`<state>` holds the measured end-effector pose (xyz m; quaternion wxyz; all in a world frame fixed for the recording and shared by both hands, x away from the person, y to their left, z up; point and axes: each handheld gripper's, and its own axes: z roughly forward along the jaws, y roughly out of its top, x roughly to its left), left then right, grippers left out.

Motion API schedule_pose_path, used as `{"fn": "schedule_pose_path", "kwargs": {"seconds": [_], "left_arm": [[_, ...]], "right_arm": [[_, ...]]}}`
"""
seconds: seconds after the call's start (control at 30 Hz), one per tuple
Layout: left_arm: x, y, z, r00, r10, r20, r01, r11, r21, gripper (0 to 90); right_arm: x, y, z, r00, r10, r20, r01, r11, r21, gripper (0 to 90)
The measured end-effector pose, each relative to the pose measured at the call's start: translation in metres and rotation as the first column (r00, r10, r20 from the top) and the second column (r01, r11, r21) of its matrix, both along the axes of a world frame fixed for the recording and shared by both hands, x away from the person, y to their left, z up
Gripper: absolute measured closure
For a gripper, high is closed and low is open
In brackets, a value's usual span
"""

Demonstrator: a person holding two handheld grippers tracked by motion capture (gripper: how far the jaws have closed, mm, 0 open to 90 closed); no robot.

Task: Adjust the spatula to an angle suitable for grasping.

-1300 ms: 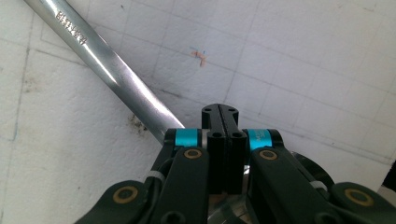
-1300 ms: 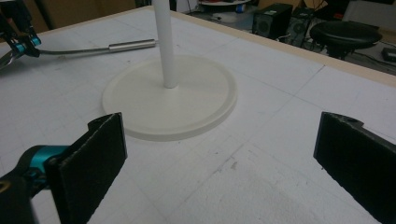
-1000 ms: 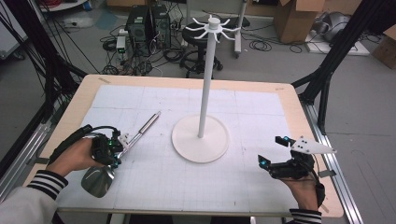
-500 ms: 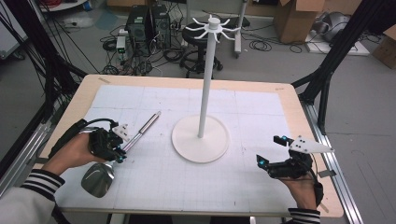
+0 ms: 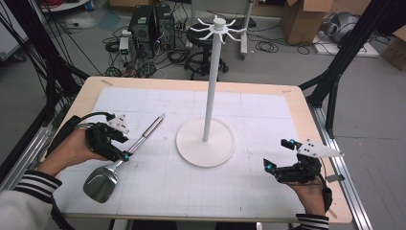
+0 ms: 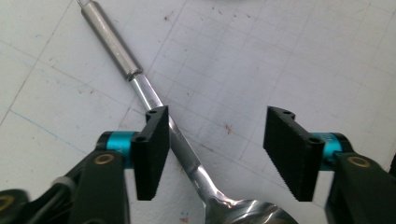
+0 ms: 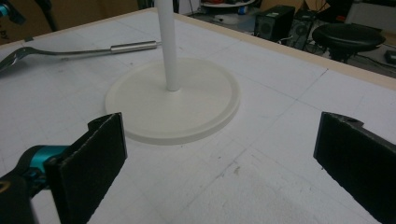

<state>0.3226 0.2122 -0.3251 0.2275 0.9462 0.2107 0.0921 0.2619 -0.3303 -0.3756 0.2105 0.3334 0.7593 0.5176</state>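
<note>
The polished steel spatula [image 5: 115,165], with a flat rounded blade and a brushed cylindrical handle, lies diagonally on the white gridded mat [image 5: 158,191] at the table's left. The left gripper [image 6: 215,154] straddles the spatula's thin shiny neck; its ribbed black pads are spread, one pad just beside the neck. The right gripper [image 5: 277,155], jaws spread and holding nothing, sits near the table's right edge. A matte white stand [image 5: 206,141], a slim pole on a round rimmed base, occupies the centre.
</note>
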Motion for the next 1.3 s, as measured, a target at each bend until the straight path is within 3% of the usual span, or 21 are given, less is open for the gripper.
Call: {"fn": "schedule_pose_path", "kwargs": {"seconds": [0.13,0.33,0.43,0.63,0.93,1.1,1.3], "left_arm": [[0.001,0.0,0.001,0.9999,-0.01,-0.008,0.01,0.9999,-0.008,25.2],[0.004,-0.001,0.004,0.9983,0.049,0.031,-0.047,0.9974,-0.055,2.3],[0.006,0.001,0.007,0.9971,0.066,0.037,-0.063,0.9938,-0.091,1.7],[0.013,0.002,0.006,0.9938,0.104,0.04,-0.099,0.99,-0.1,1.7],[0.026,-0.005,-0.005,0.9857,0.162,0.048,-0.153,0.9767,-0.15,1.7],[0.034,-0.006,-0.012,0.9792,0.201,0.025,-0.195,0.9686,-0.154,1.7],[0.039,-0.004,-0.025,0.9757,0.219,-0.003,-0.217,0.9666,-0.135,1.7]], "right_arm": [[0.0,0.0,0.0,1.0,-0.001,0.003,0.001,1.0,-0.001,1.5],[0.001,0.001,-0.001,1.0,-0.001,-0.003,0.001,1.0,0.001,1.5],[0.001,0.001,-0.001,1.0,-0.001,-0.004,0.001,1.0,0.001,1.5],[0.001,0.0,-0.001,1.0,0.001,-0.002,-0.001,1.0,-0.002,1.5],[0.001,0.001,-0.001,1.0,0.001,-0.002,-0.001,1.0,-0.002,1.5],[0.001,0.001,-0.001,1.0,0.002,-0.001,-0.002,1.0,-0.003,1.5],[0.001,0.0,0.0,1.0,0.001,0.004,-0.001,1.0,-0.001,1.5]]}}
